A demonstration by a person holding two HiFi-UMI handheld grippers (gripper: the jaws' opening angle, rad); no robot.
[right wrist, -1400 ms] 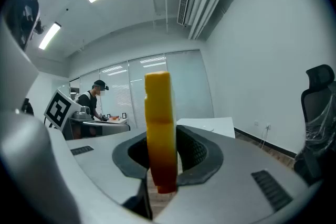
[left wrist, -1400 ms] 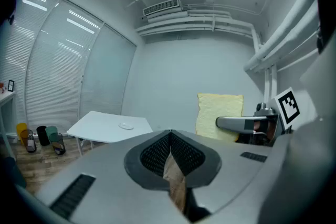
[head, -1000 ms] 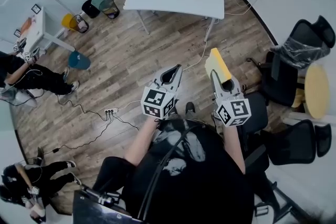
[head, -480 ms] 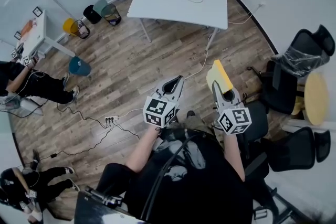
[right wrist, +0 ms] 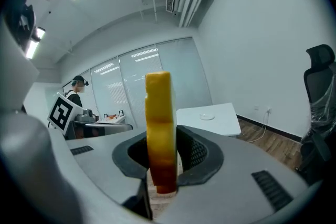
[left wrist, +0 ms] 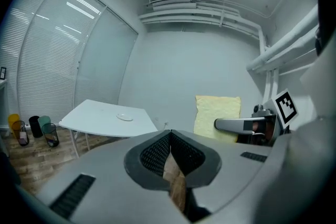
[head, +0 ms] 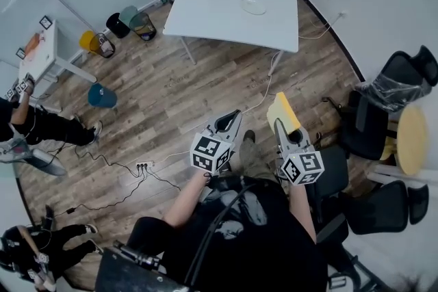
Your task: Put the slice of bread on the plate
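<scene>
beyond the bread slice (head: 283,111), table (head: 205,3) and plate (head: 254,7) now loom closer.

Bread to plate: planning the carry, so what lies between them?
Head view: from the bread, only wood floor with a cable, then bare table up to the plate.

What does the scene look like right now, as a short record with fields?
bread: upright, clamped in right gripper
left gripper: jaws together, nothing between them
plate: on white table, across the floor from both grippers
task: bread not yet on plate
</scene>
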